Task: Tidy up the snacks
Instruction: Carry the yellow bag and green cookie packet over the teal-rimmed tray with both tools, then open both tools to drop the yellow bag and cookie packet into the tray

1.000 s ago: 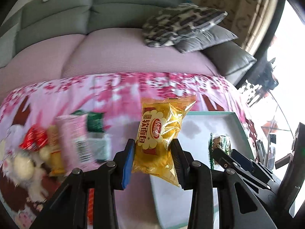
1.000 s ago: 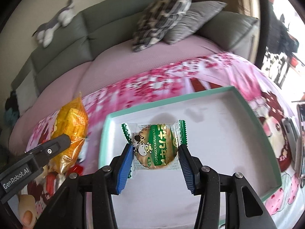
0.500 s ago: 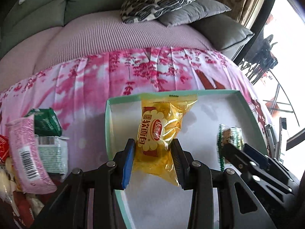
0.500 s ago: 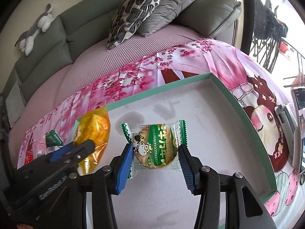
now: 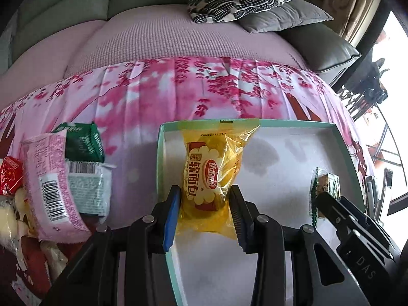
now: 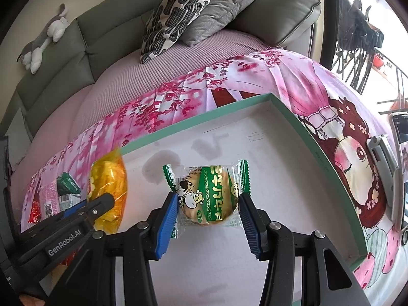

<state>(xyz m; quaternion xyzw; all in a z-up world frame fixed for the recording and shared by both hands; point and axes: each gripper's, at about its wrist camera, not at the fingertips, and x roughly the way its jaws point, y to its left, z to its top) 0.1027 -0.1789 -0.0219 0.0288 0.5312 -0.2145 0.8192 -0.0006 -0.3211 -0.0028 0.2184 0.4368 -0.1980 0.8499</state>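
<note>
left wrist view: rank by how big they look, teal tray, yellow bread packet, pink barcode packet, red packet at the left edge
1. teal tray
2. yellow bread packet and pink barcode packet: look alike, and the bread is nearer the camera, so unranked
3. red packet, partly cut off

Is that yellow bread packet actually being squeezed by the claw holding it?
Touching. In the left wrist view, the left gripper has both pads pressed against the yellow bread packet, denting its wrapper.
</note>
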